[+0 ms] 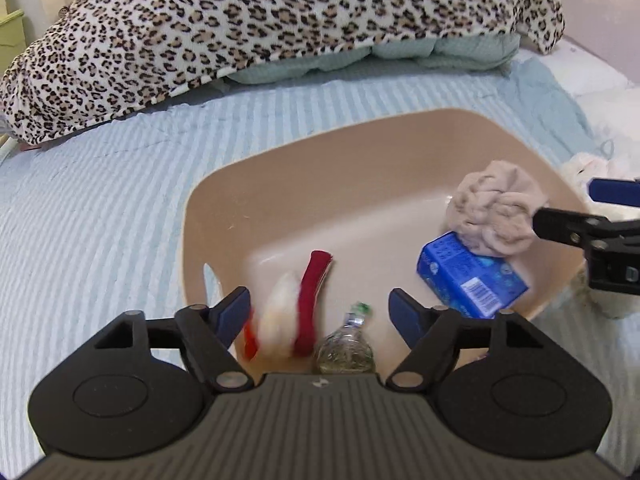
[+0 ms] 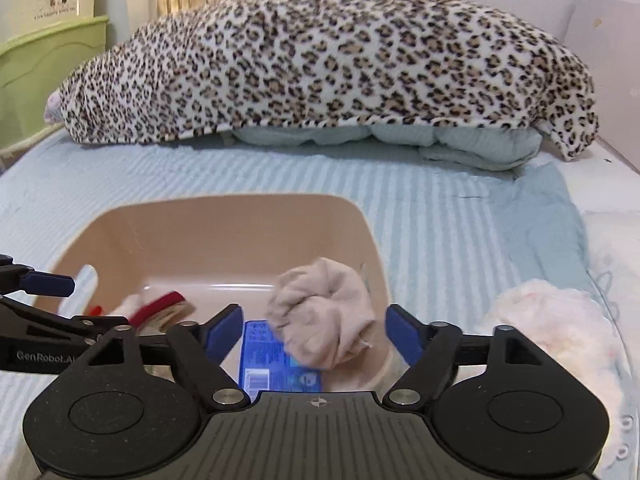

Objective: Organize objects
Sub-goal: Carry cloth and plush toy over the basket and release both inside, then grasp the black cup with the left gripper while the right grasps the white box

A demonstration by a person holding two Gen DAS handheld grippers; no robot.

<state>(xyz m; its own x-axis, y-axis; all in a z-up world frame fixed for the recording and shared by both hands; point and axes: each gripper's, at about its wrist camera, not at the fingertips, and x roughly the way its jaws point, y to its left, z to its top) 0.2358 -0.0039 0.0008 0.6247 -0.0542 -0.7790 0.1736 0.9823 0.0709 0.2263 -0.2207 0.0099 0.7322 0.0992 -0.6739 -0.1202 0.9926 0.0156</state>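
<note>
A tan plastic basin (image 1: 280, 168) (image 2: 224, 220) sits on the striped bed. In it lie a blue packet (image 1: 472, 276) (image 2: 276, 364), a balled beige cloth (image 1: 496, 210) (image 2: 324, 312) on top of the packet, a red and white item (image 1: 296, 312) (image 2: 156, 306), blurred, and a clear bottle with a green cap (image 1: 348, 344). My left gripper (image 1: 320, 312) is open over the basin's near edge, above the red and white item. My right gripper (image 2: 314, 332) is open just above the beige cloth; it also shows in the left wrist view (image 1: 568, 208).
A leopard-print blanket (image 1: 248, 24) (image 2: 340, 60) lies heaped over a pale green quilt (image 2: 400, 136) at the far side of the bed. A fluffy white-pink cloth (image 2: 552, 328) lies right of the basin. A green plastic box (image 2: 44, 64) stands at the far left.
</note>
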